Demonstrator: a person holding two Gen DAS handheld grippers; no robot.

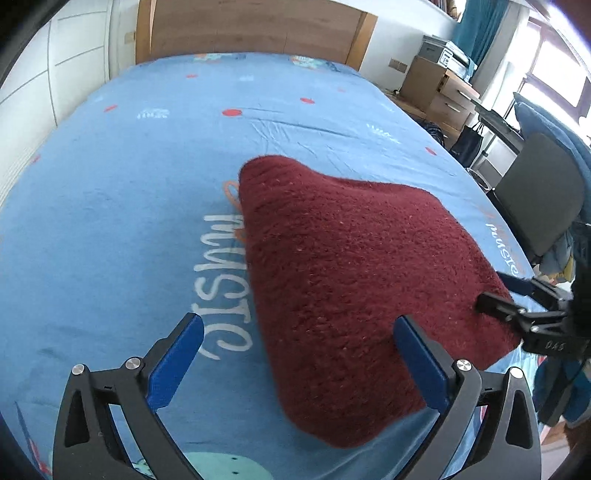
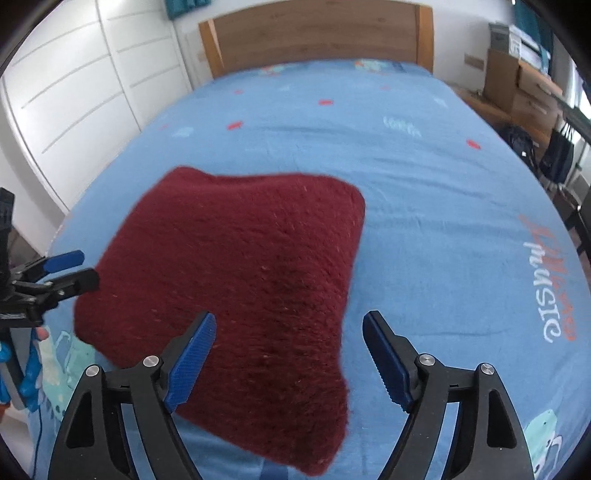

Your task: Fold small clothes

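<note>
A folded dark red fuzzy garment lies flat on the blue bed sheet; it also shows in the right wrist view. My left gripper is open above the garment's near left edge, holding nothing. My right gripper is open above the garment's near right part, holding nothing. The right gripper shows in the left wrist view at the garment's right edge. The left gripper shows in the right wrist view at the garment's left edge.
The sheet has "music" lettering and red dots. A wooden headboard stands at the far end. White wardrobe doors are on the left. A dark chair and wooden drawers stand to the right of the bed.
</note>
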